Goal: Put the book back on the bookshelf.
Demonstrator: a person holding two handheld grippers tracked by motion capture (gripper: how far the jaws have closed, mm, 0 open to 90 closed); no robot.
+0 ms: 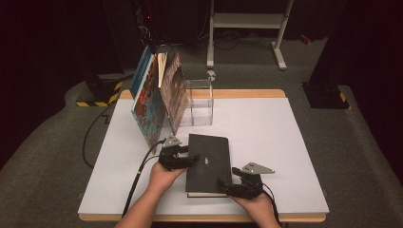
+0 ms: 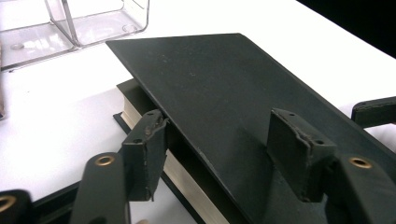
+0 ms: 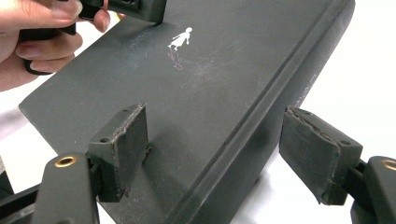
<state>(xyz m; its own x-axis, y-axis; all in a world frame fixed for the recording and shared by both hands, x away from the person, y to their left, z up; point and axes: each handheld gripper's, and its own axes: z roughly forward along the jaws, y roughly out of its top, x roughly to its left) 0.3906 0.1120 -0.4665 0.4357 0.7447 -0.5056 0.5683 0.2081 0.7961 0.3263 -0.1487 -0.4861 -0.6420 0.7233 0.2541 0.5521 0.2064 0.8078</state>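
At the table's near edge: the right gripper point(image 1: 227, 185) straddles the spine corner of a black hardcover book point(image 1: 208, 166), jaws spread, one pad on the cover and the other off to the side, not touching.
Left gripper point(image 1: 189, 160): at the book's left edge, jaws apart around the raised front cover, one pad under it, one above; whether they press I cannot tell.
Book: lies flat on the white tabletop point(image 1: 266, 142), its cover lifted at the left.
Cover mark: small white figure point(image 3: 180, 38).
Beyond: clear plastic box point(image 1: 199, 102), leaning colourful picture books point(image 1: 159, 97) just beside it.
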